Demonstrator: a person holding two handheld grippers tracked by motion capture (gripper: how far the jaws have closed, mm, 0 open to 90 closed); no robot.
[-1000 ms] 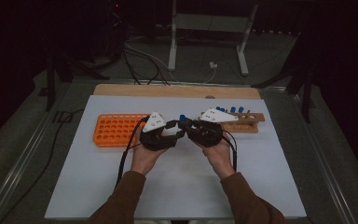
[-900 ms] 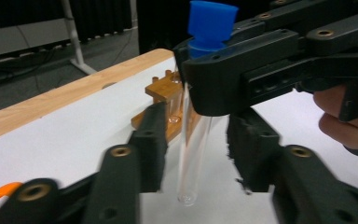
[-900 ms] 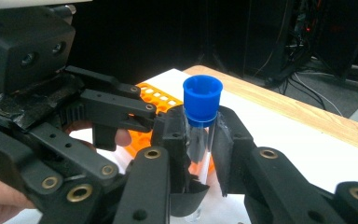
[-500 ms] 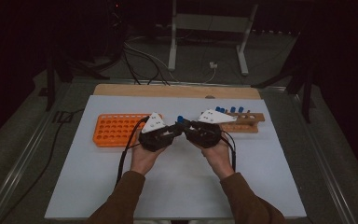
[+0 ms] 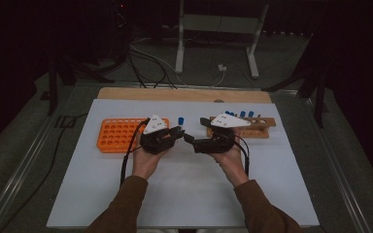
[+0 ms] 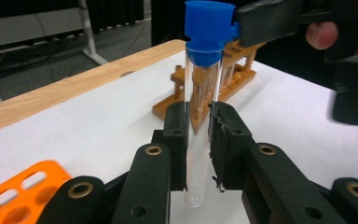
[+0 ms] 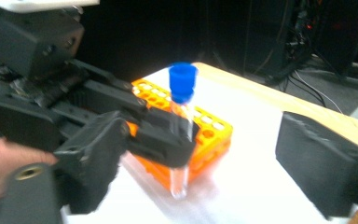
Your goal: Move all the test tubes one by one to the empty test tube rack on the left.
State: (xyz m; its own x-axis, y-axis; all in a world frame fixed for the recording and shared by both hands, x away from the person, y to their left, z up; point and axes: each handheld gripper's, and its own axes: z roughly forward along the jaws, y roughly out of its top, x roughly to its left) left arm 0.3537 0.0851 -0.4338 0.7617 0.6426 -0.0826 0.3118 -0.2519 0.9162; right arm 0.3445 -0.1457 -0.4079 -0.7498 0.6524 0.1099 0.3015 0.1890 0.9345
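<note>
Test tube (image 6: pixel 200 121) upright, blue cap (image 6: pixel 209 28) up, clamped in left tool (image 6: pixel 198 144); right tool (image 5: pixel 193 139) wide apart.

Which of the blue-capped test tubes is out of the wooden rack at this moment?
The test tube clamped upright in the left gripper, between the two racks. The other blue-capped tubes stand in the wooden rack behind the right gripper.

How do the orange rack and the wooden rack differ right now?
The orange rack is a flat plastic grid with many round holes, and the holes in sight look empty; the wooden rack is an open frame that holds several blue-capped tubes. The orange rack sits by the left gripper, the wooden rack behind the right gripper. Both stand on the white mat.
</note>
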